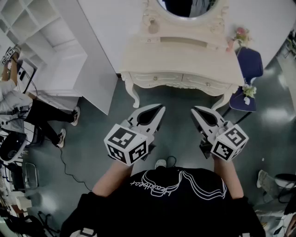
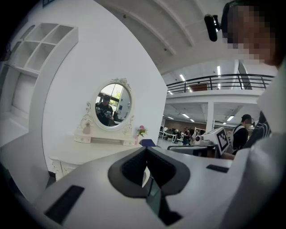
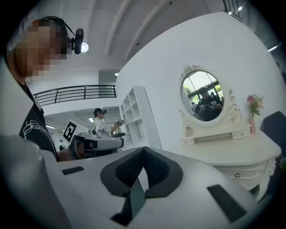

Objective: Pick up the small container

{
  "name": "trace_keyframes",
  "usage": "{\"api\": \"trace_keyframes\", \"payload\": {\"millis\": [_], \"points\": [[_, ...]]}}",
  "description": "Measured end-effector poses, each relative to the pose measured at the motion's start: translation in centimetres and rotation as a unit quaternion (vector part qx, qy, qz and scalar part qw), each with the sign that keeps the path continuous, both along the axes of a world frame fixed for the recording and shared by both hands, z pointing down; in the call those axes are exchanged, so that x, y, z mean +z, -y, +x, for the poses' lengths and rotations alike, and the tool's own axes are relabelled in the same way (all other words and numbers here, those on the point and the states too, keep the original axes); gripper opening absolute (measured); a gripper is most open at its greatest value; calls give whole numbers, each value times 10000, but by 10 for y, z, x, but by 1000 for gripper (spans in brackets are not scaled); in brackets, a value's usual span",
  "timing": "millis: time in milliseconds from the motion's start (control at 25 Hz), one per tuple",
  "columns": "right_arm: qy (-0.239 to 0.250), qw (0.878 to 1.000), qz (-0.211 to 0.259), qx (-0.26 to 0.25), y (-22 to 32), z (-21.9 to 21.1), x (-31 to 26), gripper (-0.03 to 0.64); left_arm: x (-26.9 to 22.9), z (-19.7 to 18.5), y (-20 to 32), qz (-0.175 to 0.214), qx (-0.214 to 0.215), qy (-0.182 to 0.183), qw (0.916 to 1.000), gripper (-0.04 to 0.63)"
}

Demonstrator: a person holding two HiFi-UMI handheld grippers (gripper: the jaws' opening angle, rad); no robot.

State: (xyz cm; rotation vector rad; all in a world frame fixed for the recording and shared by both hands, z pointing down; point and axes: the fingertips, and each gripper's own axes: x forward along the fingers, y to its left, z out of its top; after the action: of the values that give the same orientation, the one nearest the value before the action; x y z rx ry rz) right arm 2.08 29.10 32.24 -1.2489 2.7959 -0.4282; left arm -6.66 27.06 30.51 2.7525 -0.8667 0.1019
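A cream dressing table (image 1: 185,55) with an oval mirror (image 1: 187,7) stands ahead of me. A small pale pink container (image 1: 152,26) sits on its raised shelf, left of the mirror; it also shows as the small container (image 2: 86,129) in the left gripper view and the small container (image 3: 189,130) in the right gripper view. My left gripper (image 1: 162,109) and right gripper (image 1: 194,111) hang side by side above the floor, short of the table's front edge. Both are shut with nothing between the jaws, as the left gripper (image 2: 146,150) and right gripper (image 3: 143,148) show in their own views.
A pink flower vase (image 1: 240,34) stands at the table's right end. A blue chair (image 1: 247,65) is to the table's right, a white shelf unit (image 1: 46,41) to its left. A person (image 1: 27,111) sits at far left; a cable (image 1: 69,166) lies on the floor.
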Motion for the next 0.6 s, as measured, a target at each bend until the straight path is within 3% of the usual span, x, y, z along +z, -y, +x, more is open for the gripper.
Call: {"api": "trace_keyframes", "payload": {"millis": [600], "points": [[-2,9999,-134,99,16,-26,9,6,9,-21,14,-108,140,-65,9998,6]]}}
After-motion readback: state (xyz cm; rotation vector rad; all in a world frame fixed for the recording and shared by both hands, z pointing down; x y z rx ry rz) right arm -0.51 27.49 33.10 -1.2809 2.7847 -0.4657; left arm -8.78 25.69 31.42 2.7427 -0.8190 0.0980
